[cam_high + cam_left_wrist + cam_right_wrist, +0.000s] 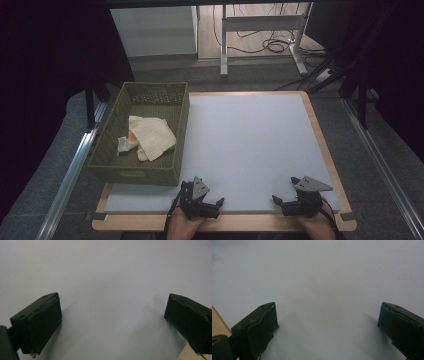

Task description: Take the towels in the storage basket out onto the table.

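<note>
Wooden-edged table (324, 145) with pale grey mat (250, 145) on top. Grey carpet floor (45, 165) around table. Aluminium rails (67, 175) along floor left and right of table. Beyond table's far edge: white desk frame (260, 22), tangled black cables (272, 45) on lighter floor. Dark curtains (50, 45) either side of table. Dim light.
</note>
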A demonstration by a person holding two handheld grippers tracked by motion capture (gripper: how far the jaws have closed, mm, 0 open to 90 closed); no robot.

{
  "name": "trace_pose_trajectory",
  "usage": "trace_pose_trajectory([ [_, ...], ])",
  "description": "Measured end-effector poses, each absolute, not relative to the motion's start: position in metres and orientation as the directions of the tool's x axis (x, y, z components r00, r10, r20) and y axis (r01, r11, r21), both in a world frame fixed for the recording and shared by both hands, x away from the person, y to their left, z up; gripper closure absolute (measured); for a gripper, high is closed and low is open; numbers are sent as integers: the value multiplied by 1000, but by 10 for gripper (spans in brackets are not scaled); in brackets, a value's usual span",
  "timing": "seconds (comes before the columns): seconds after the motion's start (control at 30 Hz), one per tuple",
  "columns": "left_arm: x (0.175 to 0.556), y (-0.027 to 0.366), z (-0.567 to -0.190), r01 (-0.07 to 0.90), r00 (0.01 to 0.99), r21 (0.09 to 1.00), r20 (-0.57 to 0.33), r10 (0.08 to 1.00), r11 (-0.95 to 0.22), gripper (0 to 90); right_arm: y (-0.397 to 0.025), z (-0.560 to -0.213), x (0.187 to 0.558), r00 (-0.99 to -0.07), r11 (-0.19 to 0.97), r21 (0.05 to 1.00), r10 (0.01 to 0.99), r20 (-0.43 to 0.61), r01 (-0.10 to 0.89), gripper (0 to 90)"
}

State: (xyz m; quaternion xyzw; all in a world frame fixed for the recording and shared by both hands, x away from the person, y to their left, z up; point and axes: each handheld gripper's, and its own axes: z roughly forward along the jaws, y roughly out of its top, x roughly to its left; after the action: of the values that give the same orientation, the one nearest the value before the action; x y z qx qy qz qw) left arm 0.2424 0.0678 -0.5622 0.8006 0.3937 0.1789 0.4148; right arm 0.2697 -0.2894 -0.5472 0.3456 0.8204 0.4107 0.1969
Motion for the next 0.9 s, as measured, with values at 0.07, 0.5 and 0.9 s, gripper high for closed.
trace_pose_trajectory([
  [0.07, 242, 67, -562, 485, 624, 803, -41, 780, -346, 8, -289, -547, 270, -683, 424, 810, 729, -39, 405, 25],
  [0.5, 244, 61, -549, 491, 661, 789, -61, 748, -369, 38, -289, -547, 270, -684, 424, 810, 729, -40, 405, 25],
  [0.9, 248, 53, -540, 469, 715, 777, -57, 696, -419, 0, -289, -547, 270, -684, 424, 810, 729, -39, 406, 25],
])
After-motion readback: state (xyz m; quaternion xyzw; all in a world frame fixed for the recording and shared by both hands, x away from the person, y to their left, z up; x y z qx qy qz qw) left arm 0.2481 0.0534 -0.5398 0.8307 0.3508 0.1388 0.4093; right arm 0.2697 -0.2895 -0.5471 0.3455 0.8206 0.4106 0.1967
